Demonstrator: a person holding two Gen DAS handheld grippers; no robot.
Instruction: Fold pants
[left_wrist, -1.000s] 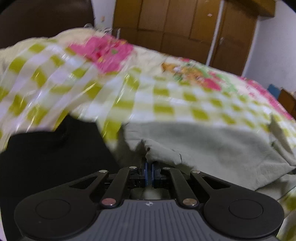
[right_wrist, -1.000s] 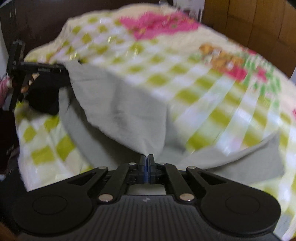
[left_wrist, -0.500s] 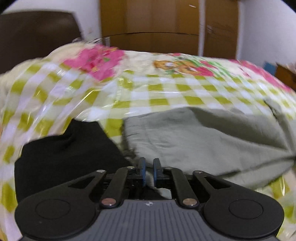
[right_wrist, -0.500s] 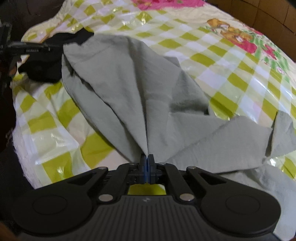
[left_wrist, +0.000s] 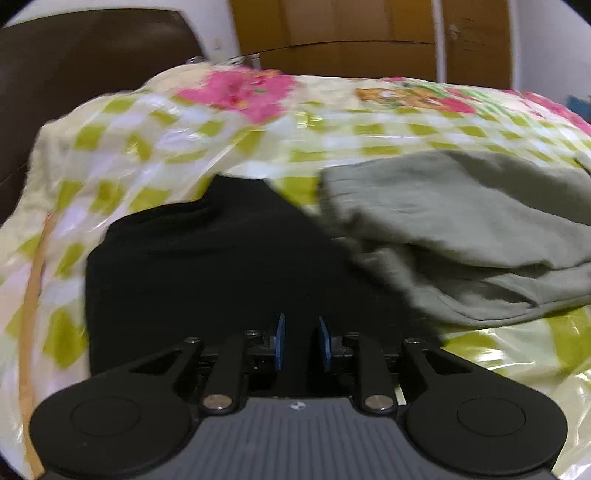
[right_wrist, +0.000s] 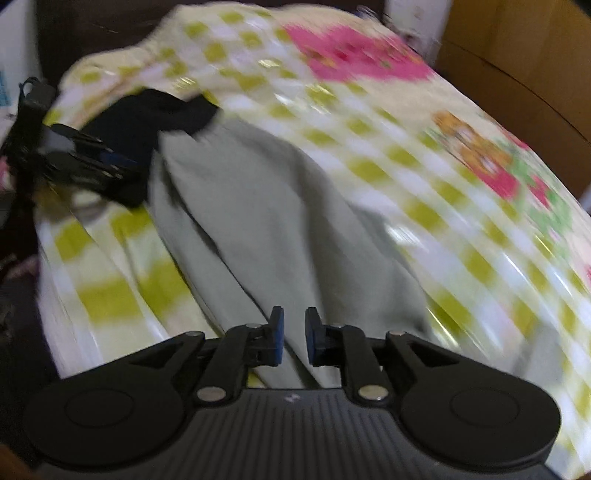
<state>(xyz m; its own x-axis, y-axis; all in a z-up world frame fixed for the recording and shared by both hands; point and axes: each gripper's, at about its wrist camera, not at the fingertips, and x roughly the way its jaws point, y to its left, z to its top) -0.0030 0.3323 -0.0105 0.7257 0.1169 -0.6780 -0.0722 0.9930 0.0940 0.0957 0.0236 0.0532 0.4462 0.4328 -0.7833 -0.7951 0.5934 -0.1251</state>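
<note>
Wooden wardrobe doors (left_wrist: 354, 33) back a bed (left_wrist: 388, 133) under a glossy green-checked cover. At left lies one black garment (left_wrist: 207, 258), with the left tongs (left_wrist: 300, 341) spread and empty above it; just right of it, edges touching, lie the grey pants (left_wrist: 461, 221), one pair, doubled over. Over their near end, the right tongs (right_wrist: 293, 341) are also spread, holding nothing. Risk, I judge: the slick cover lets layers slide apart, or a grab catches the black cloth too.

Folded grey cotton pants (left_wrist: 461, 221) touching a black folded garment (left_wrist: 221, 258); bare glossy green-checked bedcover (left_wrist: 369, 129) beyond both
</note>
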